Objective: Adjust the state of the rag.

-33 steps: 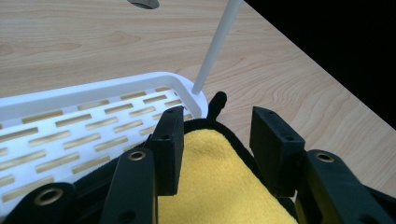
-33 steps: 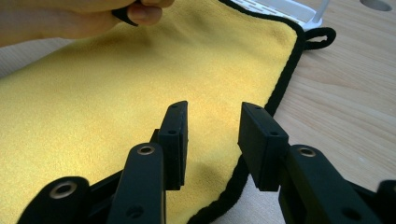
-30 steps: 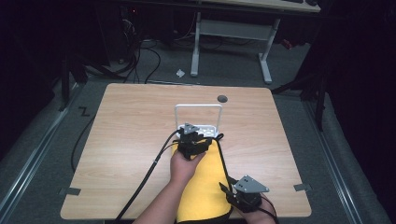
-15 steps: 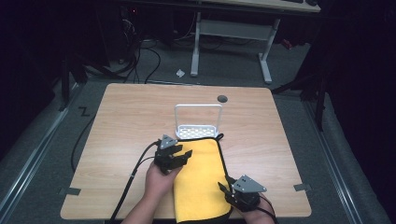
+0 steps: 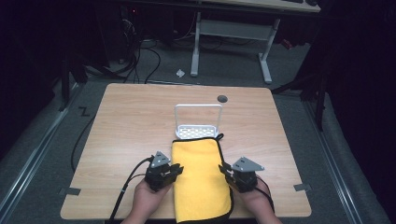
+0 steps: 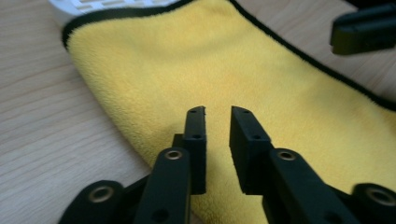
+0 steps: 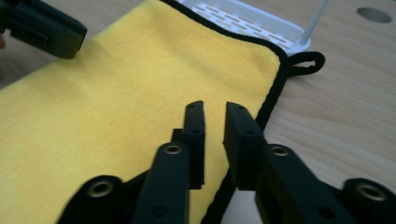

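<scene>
Table (image 5: pixel 116 135) is carrying the yellow cloth (image 5: pixel 198 177) at its near middle, far edge touching the white rack (image 5: pixel 198 126). I am holding my left tongs (image 5: pixel 175 170) and right tongs (image 5: pixel 225 170) narrowly parted, empty, and should be pinching both side edges evenly.

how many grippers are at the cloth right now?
2. The left gripper is at the left edge of the yellow cloth, and the right gripper is at its right edge.
</scene>
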`<state>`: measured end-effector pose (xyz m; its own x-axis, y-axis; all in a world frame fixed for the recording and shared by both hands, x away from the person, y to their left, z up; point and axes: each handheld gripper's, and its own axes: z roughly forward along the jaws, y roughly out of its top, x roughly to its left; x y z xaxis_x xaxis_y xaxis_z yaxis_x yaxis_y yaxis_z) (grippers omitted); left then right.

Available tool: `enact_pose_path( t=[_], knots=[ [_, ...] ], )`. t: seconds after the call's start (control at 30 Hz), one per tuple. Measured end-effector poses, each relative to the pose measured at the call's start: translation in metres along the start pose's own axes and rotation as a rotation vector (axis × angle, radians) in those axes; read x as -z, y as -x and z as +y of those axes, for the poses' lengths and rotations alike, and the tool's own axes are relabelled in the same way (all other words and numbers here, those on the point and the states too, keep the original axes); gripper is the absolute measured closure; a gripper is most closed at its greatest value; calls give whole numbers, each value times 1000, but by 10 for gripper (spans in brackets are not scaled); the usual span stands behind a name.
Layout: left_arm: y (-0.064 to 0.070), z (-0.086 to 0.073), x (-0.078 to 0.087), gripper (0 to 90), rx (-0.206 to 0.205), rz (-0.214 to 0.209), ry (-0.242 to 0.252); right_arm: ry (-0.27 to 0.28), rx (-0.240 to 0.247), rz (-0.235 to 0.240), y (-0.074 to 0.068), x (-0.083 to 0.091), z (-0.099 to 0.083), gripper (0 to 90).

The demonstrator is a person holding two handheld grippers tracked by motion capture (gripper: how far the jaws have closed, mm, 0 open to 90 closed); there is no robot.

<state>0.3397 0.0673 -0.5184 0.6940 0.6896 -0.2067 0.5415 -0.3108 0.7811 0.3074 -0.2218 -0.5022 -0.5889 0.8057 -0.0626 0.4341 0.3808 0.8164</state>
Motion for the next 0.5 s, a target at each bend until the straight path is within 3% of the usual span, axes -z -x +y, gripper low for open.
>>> enact_pose_path(
  t=[0.1,0.23,0.4,0.5],
  knots=[
    [-1,-3,-13,834,-38,29,-68,-68,-23,5,7,-25,5,900],
    [-1,-7,-12,846,-61,36,-72,-149,9,-20,5,-49,1,900],
    [2,-15,-1,831,-80,7,-91,-148,11,21,-3,-38,-5,887],
    [4,-20,5,816,-71,-19,-101,-148,18,48,-11,-29,-10,860]
  ],
)
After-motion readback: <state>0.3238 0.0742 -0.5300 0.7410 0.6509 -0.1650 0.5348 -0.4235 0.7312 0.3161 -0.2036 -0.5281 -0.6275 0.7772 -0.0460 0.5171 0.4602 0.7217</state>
